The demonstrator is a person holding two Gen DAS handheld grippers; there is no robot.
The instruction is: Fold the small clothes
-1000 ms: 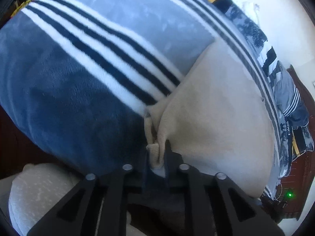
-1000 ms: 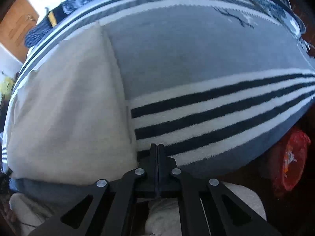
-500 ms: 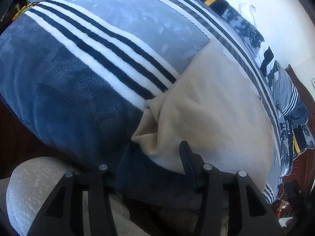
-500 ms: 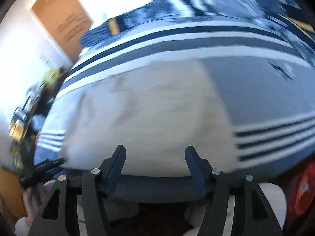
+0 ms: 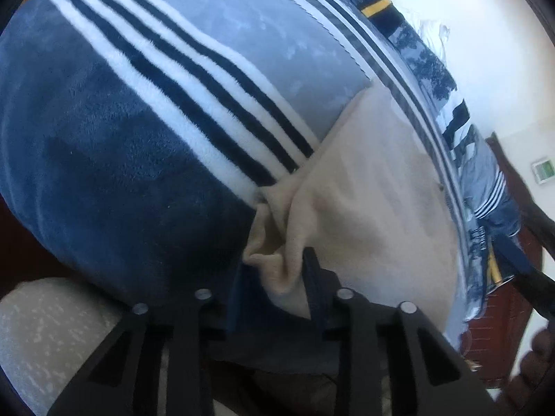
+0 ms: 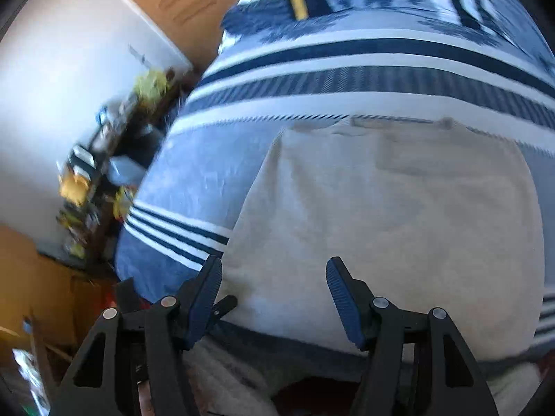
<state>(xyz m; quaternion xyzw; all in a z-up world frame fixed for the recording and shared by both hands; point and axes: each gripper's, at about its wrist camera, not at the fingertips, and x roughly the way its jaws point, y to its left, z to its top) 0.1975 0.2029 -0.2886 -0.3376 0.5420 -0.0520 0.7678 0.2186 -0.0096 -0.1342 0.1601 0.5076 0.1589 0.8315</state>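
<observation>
Bed cover: a plush blanket (image 5: 145,131) in blue and grey bands with white and navy stripes fills most of both views, spread over the bed.
Beige garment: a pale beige piece of small clothing (image 5: 374,215) lies flat on the blanket, its far edge along the thin striped band; in the right wrist view it (image 6: 399,208) spreads wide as a roughly square shape, blurred at the top edge.
Garment corner: the near left corner is bunched into soft folds at the blanket's dark blue band.
Left gripper: the left gripper (image 5: 274,277) sits at that bunched corner with its jaws narrowly apart; they have just been closing, and the gathered fabric is between them, pressed against the right finger (image 5: 312,277).
Right gripper: the right gripper (image 6: 274,294) hangs above the garment's near edge, jaws wide apart, nothing between them.
Room edge: a wooden door (image 6: 180,3) and a cluttered shelf (image 6: 100,173) stand to the left of the bed, both blurred.
Wall: a small switch plate (image 5: 543,170) shows on the white wall at the far right.
</observation>
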